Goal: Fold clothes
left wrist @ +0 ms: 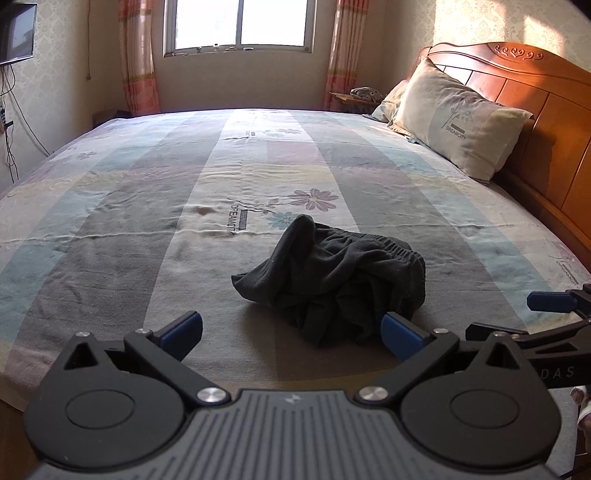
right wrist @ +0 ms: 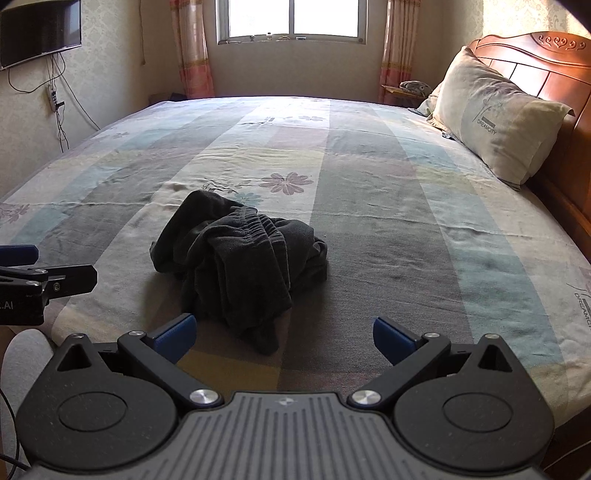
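Note:
A crumpled dark grey garment with an elastic waistband lies in a heap near the front edge of the bed. My left gripper hovers just short of it, open, its blue pads wide apart and empty; the heap sits ahead and slightly right. In the right wrist view the same garment lies ahead and to the left of my right gripper, which is also open and holds nothing. The right gripper's fingers show at the left view's right edge; the left gripper's fingers show at the right view's left edge.
The bed sheet is striped and flowered. A pillow leans on the wooden headboard at the right. A window with curtains is at the far wall, a wall screen with hanging cables at the left.

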`<state>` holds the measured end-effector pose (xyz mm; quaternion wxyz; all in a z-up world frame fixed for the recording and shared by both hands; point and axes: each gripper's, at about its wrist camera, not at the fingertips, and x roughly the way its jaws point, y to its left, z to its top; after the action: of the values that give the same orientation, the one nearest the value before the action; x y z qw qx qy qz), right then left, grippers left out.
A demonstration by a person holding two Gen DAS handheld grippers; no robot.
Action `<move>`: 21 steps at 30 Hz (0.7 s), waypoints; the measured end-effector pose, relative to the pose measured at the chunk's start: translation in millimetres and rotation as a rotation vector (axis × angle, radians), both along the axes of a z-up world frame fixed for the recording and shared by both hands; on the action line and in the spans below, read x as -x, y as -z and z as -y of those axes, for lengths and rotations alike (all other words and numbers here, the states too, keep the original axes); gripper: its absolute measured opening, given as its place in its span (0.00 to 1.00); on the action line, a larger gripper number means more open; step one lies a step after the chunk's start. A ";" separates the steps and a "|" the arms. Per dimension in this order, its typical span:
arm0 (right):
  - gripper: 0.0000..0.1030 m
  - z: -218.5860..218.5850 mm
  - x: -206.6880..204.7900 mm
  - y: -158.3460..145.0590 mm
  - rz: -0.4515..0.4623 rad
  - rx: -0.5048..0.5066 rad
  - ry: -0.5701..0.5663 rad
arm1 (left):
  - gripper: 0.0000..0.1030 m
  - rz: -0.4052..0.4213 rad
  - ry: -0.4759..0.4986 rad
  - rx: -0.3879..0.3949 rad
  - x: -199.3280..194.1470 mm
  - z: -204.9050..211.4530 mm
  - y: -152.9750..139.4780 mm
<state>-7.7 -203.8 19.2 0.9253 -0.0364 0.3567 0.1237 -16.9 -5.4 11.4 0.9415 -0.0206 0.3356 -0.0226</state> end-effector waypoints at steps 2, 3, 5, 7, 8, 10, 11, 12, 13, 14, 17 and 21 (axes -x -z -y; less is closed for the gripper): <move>1.00 0.2 -0.2 0.0 -0.002 -0.001 0.001 | 0.99 0.001 0.002 0.000 0.0 0.3 -0.2; 1.00 0.2 -0.3 0.0 -0.003 -0.002 0.001 | 0.99 0.002 0.003 0.000 0.1 0.4 -0.3; 1.00 -0.6 -0.4 0.1 -0.005 -0.002 0.001 | 0.99 0.003 0.005 0.000 0.1 0.6 -0.6; 1.00 -0.5 -1.1 0.2 -0.008 -0.004 0.001 | 0.99 0.004 0.007 0.001 0.1 0.9 -0.8; 1.00 -0.3 -1.4 0.3 -0.009 -0.005 0.001 | 0.99 0.005 0.008 0.001 0.2 1.0 -0.9; 1.00 -0.1 -1.9 0.8 -0.011 -0.005 0.000 | 0.99 0.006 0.010 0.000 0.4 1.5 -0.9; 1.00 0.1 -2.0 1.0 -0.012 -0.006 -0.001 | 0.99 0.007 0.011 -0.001 0.2 2.0 -1.2; 1.00 0.1 -1.9 0.8 -0.012 -0.005 -0.001 | 0.99 0.006 0.012 -0.001 0.0 2.3 -1.4; 1.00 0.1 -1.8 0.7 -0.012 -0.005 -0.001 | 0.99 0.005 0.013 -0.001 -0.1 2.4 -1.3; 1.00 0.1 -1.7 0.6 -0.012 -0.005 -0.002 | 0.99 0.004 0.015 -0.001 -0.3 2.8 -1.4; 1.00 0.8 -2.0 0.9 -0.012 -0.010 -0.003 | 0.99 0.000 0.017 -0.009 -0.9 4.2 -1.4; 1.00 -0.6 -2.8 1.6 -0.015 -0.010 -0.010 | 0.99 -0.001 0.018 -0.011 -1.5 4.6 -0.9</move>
<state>-5.0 -203.2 17.6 0.9221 -0.0328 0.3630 0.1302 -15.4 -10.0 12.3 0.9412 -0.0124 0.3364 -0.0292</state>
